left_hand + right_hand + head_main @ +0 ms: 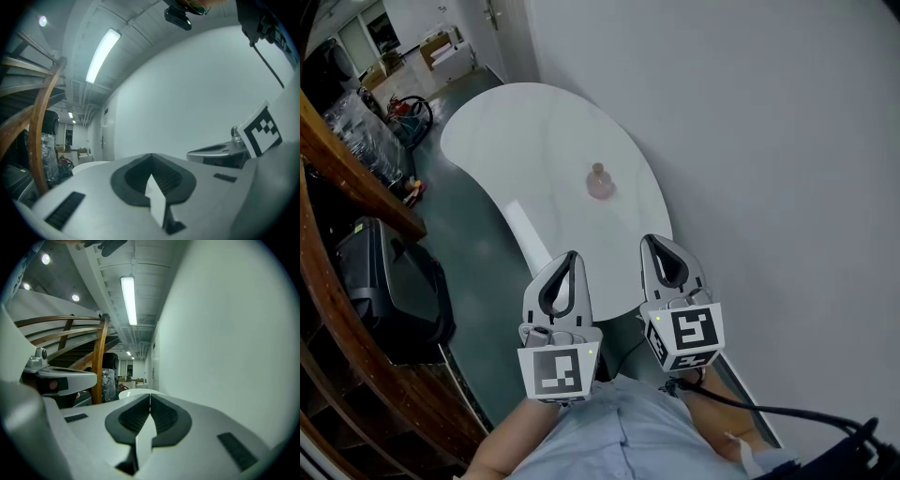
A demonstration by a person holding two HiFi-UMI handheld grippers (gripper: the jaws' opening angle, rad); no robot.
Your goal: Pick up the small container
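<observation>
Both left gripper and right gripper have jaws closed, empty; small container stands upright.

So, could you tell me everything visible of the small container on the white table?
The container is small and pinkish, with a rounded body and a narrower, paler top like a cap. It stands upright on the white table, on the side nearer the wall. Only the table touches it; the left gripper and right gripper are short of it. Finer detail is too small to tell.
</observation>
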